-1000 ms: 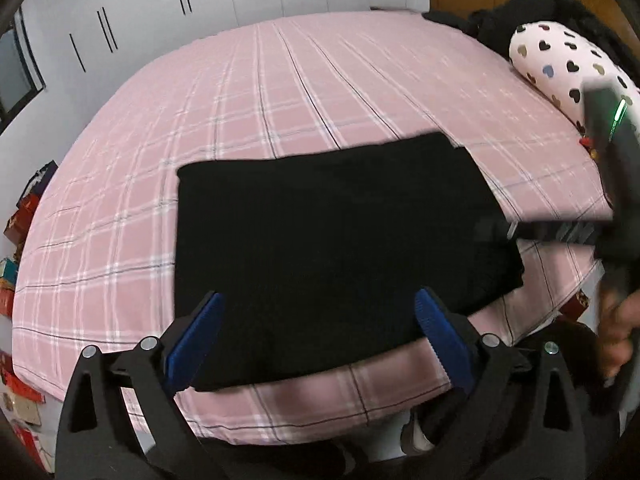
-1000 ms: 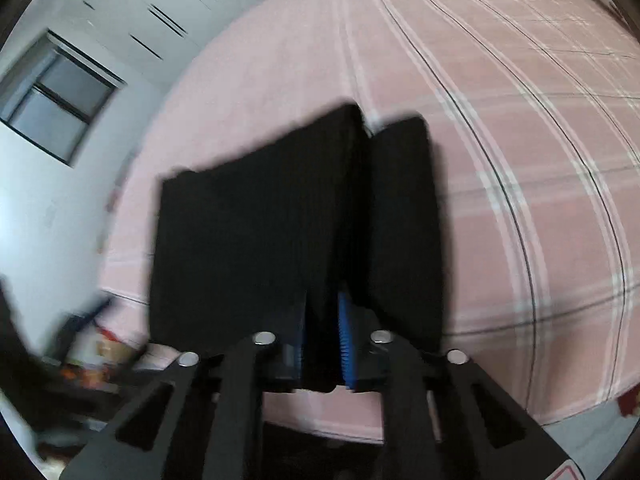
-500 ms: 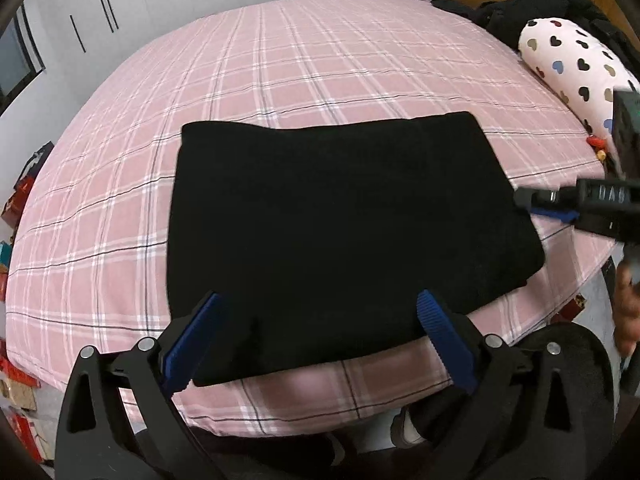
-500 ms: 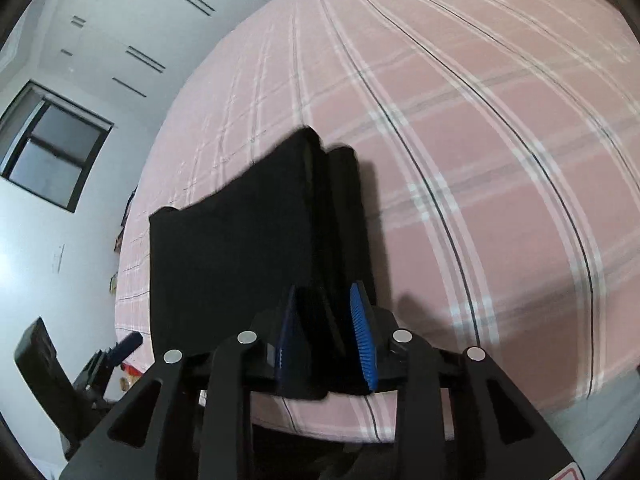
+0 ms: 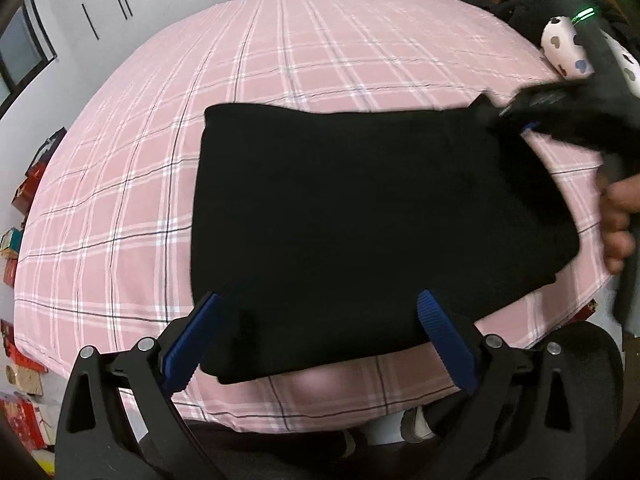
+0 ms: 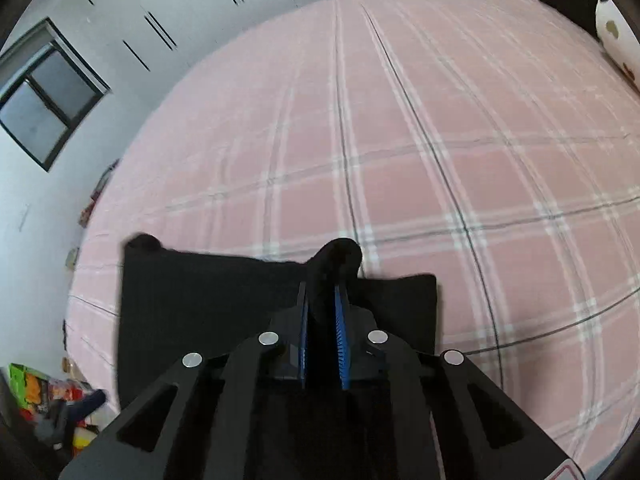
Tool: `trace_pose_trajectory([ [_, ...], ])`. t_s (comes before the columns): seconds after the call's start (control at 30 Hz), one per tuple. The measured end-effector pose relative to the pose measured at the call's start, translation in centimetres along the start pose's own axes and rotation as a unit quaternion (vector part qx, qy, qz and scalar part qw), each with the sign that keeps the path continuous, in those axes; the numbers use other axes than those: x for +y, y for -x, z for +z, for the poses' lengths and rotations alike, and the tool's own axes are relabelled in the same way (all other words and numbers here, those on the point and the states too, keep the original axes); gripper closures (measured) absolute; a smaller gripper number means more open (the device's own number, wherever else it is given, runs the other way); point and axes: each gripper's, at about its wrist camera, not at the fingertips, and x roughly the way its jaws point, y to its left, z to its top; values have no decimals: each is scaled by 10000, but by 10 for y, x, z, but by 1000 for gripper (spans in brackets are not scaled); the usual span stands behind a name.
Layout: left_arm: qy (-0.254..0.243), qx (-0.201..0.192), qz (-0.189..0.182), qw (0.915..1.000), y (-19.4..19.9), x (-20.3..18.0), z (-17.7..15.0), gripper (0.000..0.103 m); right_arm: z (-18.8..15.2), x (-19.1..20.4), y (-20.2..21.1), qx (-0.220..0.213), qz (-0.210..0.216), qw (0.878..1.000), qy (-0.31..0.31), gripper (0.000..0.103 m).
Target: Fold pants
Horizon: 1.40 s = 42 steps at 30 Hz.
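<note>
The black pants (image 5: 360, 216) lie folded into a flat rectangle on the pink plaid bed (image 5: 320, 48). My left gripper (image 5: 320, 332) is open and empty, its blue pads either side of the near edge of the pants. My right gripper (image 6: 322, 312) is shut on a pinched-up fold of the pants (image 6: 338, 258) at their far right corner. It also shows in the left wrist view (image 5: 524, 120), blurred, with the hand behind it.
A white pillow with hearts (image 5: 568, 52) and dark clothes (image 5: 532, 12) lie at the right end of the bed. White cupboards (image 5: 160, 0) stand behind it. Boxes and clutter (image 5: 20, 208) sit on the floor to the left.
My right gripper has moved from the near right edge of the pants to their far right corner and pinched the cloth there. The left gripper has barely moved.
</note>
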Motion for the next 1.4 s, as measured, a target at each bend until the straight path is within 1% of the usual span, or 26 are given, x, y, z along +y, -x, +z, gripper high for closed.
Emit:
trace_pose_trajectory([
  [0.07, 44, 63, 2, 10000, -4, 4, 0, 7, -1, -5, 19, -224, -14, 9997, -138, 95],
  [0.13, 75, 97, -21, 9999, -7, 6, 0, 7, -7, -22, 18, -227, -91, 9991, -349, 95],
  [0.2, 105, 143, -12, 9998, -11, 8, 0, 7, -17, -40, -22, 402, -397, 9979, -320, 92],
  [0.23, 125, 169, -7, 9998, -13, 8, 0, 7, -21, -44, -28, 475, -313, 9977, -361, 84],
  [0.27, 148, 193, 10, 9997, -15, 9, 1, 7, -22, -50, -21, 310, -154, 9976, -601, 83],
  [0.33, 174, 243, 43, 9995, -16, 10, 0, 7, -21, -52, 1, 175, 48, 9959, -883, 69],
  [0.4, 209, 236, 40, 9995, -14, 14, -1, 7, -29, -49, 30, -137, 244, 9957, -883, 66],
  [0.5, 480, 193, -85, 9986, -10, 24, -3, 7, -54, -51, 47, 50, 208, 9960, -870, 48],
  [0.6, 878, 259, -358, 9952, -11, 42, -6, 7, -81, -61, 43, 349, 4, 9941, -1024, 42],
  [0.63, 998, 297, -388, 9938, -12, 47, -6, 7, -85, -62, 40, 406, -13, 9932, -1089, 37],
  [0.67, 1130, 321, -417, 9922, -13, 54, -6, 7, -91, -65, 36, 502, 79, 9909, -1243, 36],
  [0.73, 1512, 321, -554, 9864, -14, 74, -7, 7, -95, -66, 26, 626, 303, 9874, -1418, 32],
  [0.83, 2002, 479, -789, 9754, -29, 101, -9, 5, -94, -55, 13, 816, 307, 9876, -1305, 25],
  [0.87, 2151, 556, -852, 9713, -36, 108, -9, 5, -93, -52, 3, 1031, 317, 9864, -1242, 22],
  [0.93, 2484, 698, -1223, 9584, -55, 122, -10, 5, -92, -51, -12, 1368, 375, 9815, -1289, 19],
  [0.97, 2635, 766, -1468, 9504, -65, 127, -10, 5, -91, -51, -15, 1371, 356, 9813, -1306, 17],
  [1.0, 2715, 777, -1538, 9469, -70, 129, -11, 5, -90, -50, -15, 1338, 347, 9819, -1296, 17],
  [1.03, 2706, 736, -1528, 9476, -71, 129, -10, 5, -89, -47, -15, 1289, 368, 9833, -1229, 25],
  [1.07, 2587, 648, -1516, 9518, -69, 126, -8, 10, -88, -42, -14, 1243, 376, 9860, -1051, 39],
  [1.1, 2377, 508, -1611, 9565, -61, 119, -7, 43, -87, -39, -11, 1175, 563, 9866, -977, 50],
  [1.13, 2275, 478, -1898, 9539, -57, 116, -4, 61, -88, -36, -4, 1078, 668, 9875, -936, 63],
  [1.2, 2086, 447, -1748, 9612, -34, 110, 2, 73, -89, -27, 14, 913, 727, 9895, -855, 65],
  [1.27, 1902, 330, -1729, 9658, -9, 110, 3, 75, -93, -22, 30, 828, 851, 9894, -832, 66],
  [1.3, 1813, 326, -1725, 9676, 3, 113, 1, 75, -98, -22, 33, 894, 790, 9895, -811, 66],
  [1.37, 1787, 514, -1673, 9682, 8, 106, -9, 73, -111, -29, 21, 1166, 396, 9892, -792, 63],
  [1.4, 1752, 720, -1566, 9693, -8, 107, -13, 68, -116, -34, 13, 1307, 317, 9868, -902, 62],
])
